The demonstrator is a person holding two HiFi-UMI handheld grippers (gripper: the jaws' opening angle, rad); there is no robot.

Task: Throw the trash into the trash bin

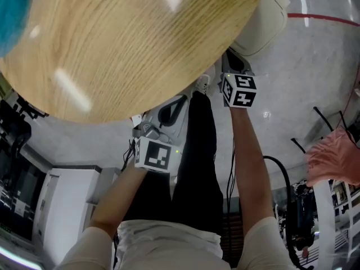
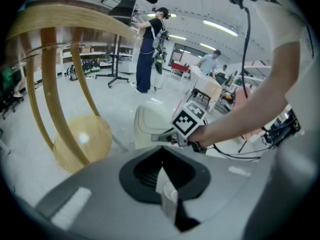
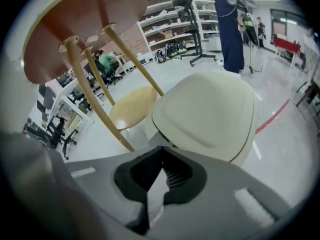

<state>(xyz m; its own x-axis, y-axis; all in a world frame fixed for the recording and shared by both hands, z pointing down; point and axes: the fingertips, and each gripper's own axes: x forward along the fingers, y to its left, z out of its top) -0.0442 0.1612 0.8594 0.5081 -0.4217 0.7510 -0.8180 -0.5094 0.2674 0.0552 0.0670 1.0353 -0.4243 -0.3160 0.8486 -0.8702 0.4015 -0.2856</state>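
Note:
The cream trash bin [image 3: 205,114] stands on the floor beside the round wooden table [image 1: 129,44], its lid down; in the head view the trash bin [image 1: 264,21] peeks out past the table's edge. My right gripper [image 3: 161,165] hovers just above and in front of the lid, shut on a white scrap of trash [image 3: 154,194]. My left gripper [image 2: 161,164] is shut on a small white and clear piece of trash [image 2: 167,194], held lower and farther from the trash bin [image 2: 150,121]. From the left gripper view I see the right gripper [image 2: 187,121] with its marker cube.
Slanted wooden table legs [image 3: 95,99] and a round wooden base [image 3: 132,106] sit left of the bin. A red line [image 1: 323,18] crosses the pale floor. People [image 2: 150,49] and shelving [image 3: 170,29] stand far off. A white cabinet [image 1: 67,207] is at lower left.

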